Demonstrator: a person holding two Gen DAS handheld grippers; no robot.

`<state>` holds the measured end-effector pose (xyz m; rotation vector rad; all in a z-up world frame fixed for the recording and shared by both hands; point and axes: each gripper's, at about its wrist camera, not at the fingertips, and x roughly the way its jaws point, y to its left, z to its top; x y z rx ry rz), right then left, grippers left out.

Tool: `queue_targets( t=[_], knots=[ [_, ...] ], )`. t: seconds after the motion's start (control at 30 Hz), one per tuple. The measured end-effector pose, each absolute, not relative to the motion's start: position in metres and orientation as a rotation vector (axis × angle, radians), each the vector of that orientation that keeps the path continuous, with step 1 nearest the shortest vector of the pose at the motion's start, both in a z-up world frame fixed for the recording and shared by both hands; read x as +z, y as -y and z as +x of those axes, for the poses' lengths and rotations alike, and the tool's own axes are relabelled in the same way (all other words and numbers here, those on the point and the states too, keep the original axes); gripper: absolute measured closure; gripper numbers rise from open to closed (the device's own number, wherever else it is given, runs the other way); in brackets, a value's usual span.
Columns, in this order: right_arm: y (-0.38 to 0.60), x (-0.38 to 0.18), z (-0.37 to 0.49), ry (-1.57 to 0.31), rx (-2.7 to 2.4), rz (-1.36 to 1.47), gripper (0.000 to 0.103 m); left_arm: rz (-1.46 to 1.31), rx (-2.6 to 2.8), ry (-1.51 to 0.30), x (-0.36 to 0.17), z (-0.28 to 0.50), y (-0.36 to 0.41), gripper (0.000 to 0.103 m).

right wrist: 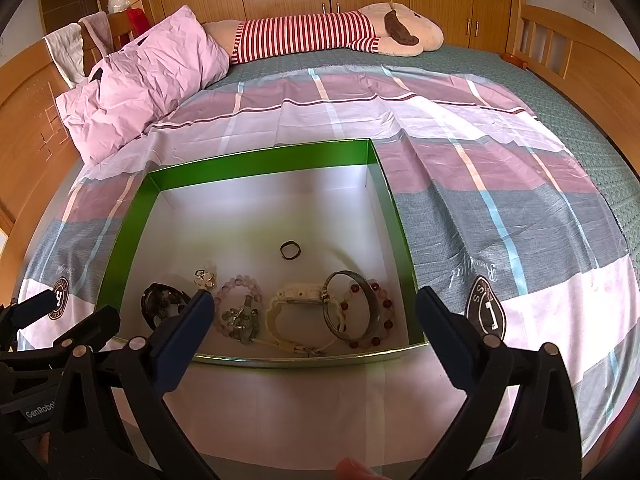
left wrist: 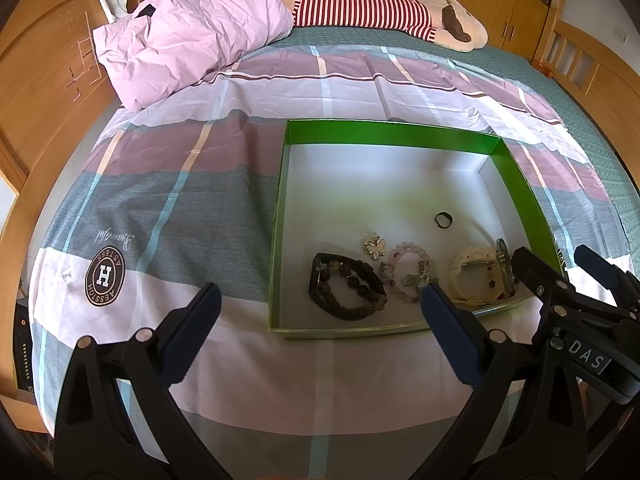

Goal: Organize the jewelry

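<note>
A: Left wrist view first. What's there?

B: The left tongs (left wrist: pixel 320 296) stand wide apart with nothing between them, held low over the striped bedspread (left wrist: pixel 180 208) in front of a green box (left wrist: pixel 392 136). The box lies on the bed with its white floor showing. All the jewelry sits toward its near wall: a dark beaded bracelet (left wrist: pixel 346 290) at the left, a small metal flower charm (left wrist: pixel 374 247) beyond it, a pink beaded bracelet (left wrist: pixel 408 270) in the middle, a cream watch (left wrist: pixel 476 276) at the right. A small dark ring (left wrist: pixel 441 220) lies apart, farther in.

A: And the other tongs?

B: The right tongs (left wrist: pixel 560 264) show at the right edge, over the box's near right corner, also apart and empty. A pink pillow (left wrist: pixel 192 36) and a striped plush toy (left wrist: pixel 384 14) lie at the far side of the bed.

A: Right wrist view?

B: The right tongs (right wrist: pixel 316 302) are spread wide, gripping nothing, just before the box's (right wrist: pixel 256 160) near wall. Between the 2 fingers I see the pink bracelet (right wrist: pixel 240 304), the cream watch (right wrist: pixel 296 316), a metal bangle (right wrist: pixel 352 308) tilted against it and a red beaded bracelet (right wrist: pixel 380 316) around the bangle's right side. The dark bracelet (right wrist: pixel 162 304) is partly hidden by the left finger. The ring (right wrist: pixel 289 249) lies alone behind the row.
</note>
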<state>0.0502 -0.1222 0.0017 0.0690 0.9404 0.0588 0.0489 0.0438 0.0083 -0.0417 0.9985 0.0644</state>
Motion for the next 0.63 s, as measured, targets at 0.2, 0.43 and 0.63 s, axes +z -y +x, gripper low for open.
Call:
queue_targets(
  t=[0.2,0.43,0.63],
  knots=[
    [0.1244,0.0021,0.0500,-0.943,0.057,0.069,0.003,-0.051,0.055,-0.980,0.0091,0.0471,-0.0446,0.002],
    [0.1221,0.0031,0.0502,-0.942,0.057,0.065,0.003,-0.058,0.047,-1.001,0.0091,0.0499,-0.0436,0.002],
    [0.1207,0.0022,0.0504,-0.942,0.053,0.047,0.003,-0.036,0.055,-1.001,0.0084,0.0499,-0.0418,0.002]
  ],
)
